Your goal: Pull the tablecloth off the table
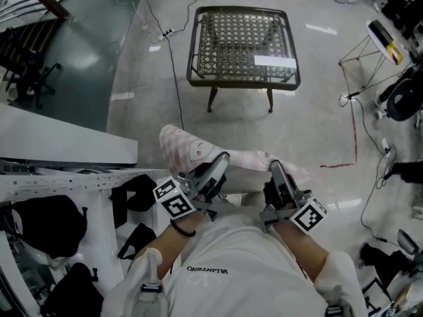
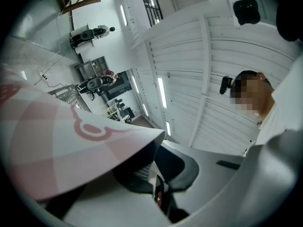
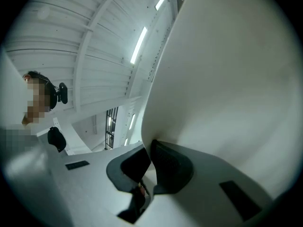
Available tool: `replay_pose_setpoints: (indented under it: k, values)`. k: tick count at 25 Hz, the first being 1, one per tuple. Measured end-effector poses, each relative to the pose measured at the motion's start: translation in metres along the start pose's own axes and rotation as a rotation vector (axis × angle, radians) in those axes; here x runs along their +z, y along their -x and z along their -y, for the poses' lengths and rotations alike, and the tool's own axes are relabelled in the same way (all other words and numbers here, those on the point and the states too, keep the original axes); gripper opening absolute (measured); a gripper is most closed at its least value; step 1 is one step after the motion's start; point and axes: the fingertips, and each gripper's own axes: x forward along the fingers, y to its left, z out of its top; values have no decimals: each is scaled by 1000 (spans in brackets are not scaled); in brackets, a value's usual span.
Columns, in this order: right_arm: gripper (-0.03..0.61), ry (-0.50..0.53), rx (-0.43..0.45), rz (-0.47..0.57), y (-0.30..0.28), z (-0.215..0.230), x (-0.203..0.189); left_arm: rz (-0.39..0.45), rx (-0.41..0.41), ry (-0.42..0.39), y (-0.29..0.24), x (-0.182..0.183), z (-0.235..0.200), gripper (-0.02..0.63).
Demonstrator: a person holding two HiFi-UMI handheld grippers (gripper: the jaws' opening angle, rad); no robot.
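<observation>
The pink-and-white tablecloth (image 1: 198,152) is bunched in front of my chest, off the wicker table (image 1: 243,45), whose mesh top is bare. My left gripper (image 1: 213,172) is shut on the tablecloth; in the left gripper view the cloth (image 2: 61,145) drapes over the jaws, with my left gripper (image 2: 152,162) clamped on its edge. My right gripper (image 1: 276,174) is shut on the cloth's other end; in the right gripper view the white cloth (image 3: 227,79) rises from between the closed pads of my right gripper (image 3: 150,162). Both grippers point upward, close to my body.
A white metal rack (image 1: 59,183) with black bags stands to my left. Cables (image 1: 173,65) run over the grey floor beside the table. A stand with red wire (image 1: 357,104) and black gear (image 1: 403,98) are at the right.
</observation>
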Motion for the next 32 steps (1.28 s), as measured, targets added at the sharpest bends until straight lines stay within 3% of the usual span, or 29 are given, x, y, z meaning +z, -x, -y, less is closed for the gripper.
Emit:
replay_pose_setpoints:
  k: [11,32]
  values:
    - [12,33,-14,3,-5,12,9,-2,21,39,-5,-9,-14,3]
    - [12,52,-13,-19,-20,21,17,12,8,5,-20,3,-16,3]
